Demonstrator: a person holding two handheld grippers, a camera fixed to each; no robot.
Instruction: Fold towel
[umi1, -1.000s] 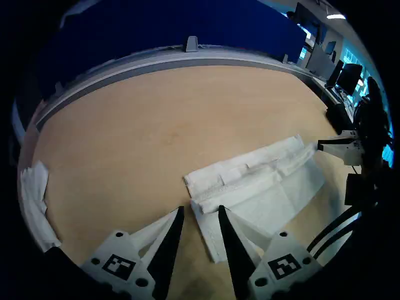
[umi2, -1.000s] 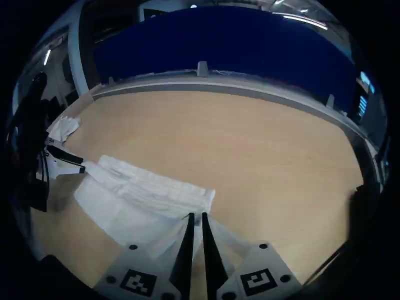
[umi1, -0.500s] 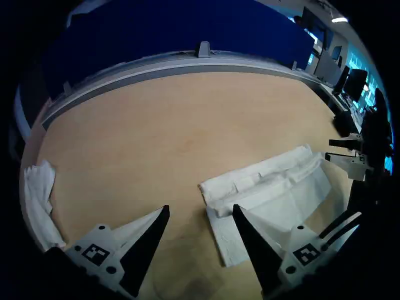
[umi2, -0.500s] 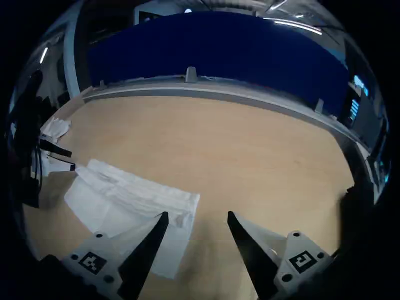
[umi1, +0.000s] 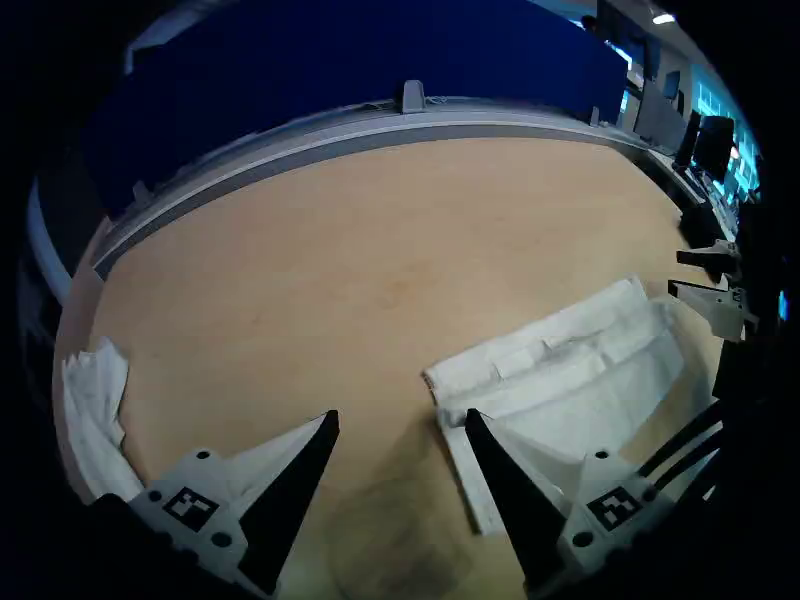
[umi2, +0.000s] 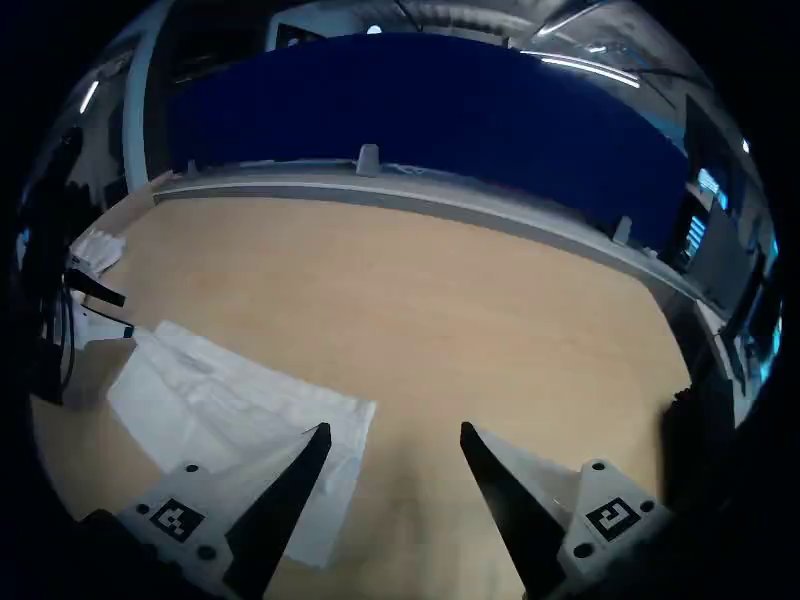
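A white towel (umi1: 570, 370) lies partly folded on the light wooden table (umi1: 350, 260), its upper half rolled into a thick ridge over a flat lower layer. In the left gripper view my left gripper (umi1: 400, 430) stands open just left of the towel's near end, its right finger over the towel's corner. In the right gripper view the same towel (umi2: 230, 400) lies at lower left, and my right gripper (umi2: 392, 440) is open with its left finger over the towel's end and bare table between the fingers. The other gripper (umi1: 715, 290) appears at the towel's far end in each view (umi2: 95, 305).
A second crumpled white cloth (umi1: 90, 420) lies near the table's left edge, seen also as a cloth (umi2: 95, 245) in the right gripper view. A grey rail (umi1: 400, 120) and a blue partition (umi2: 420, 100) bound the table's far side. Monitors (umi1: 710, 140) stand at the right.
Both grippers went from nearly shut at the towel's ends to open, letting the cloth go. They have since drawn back a little and the towel has settled flatter.
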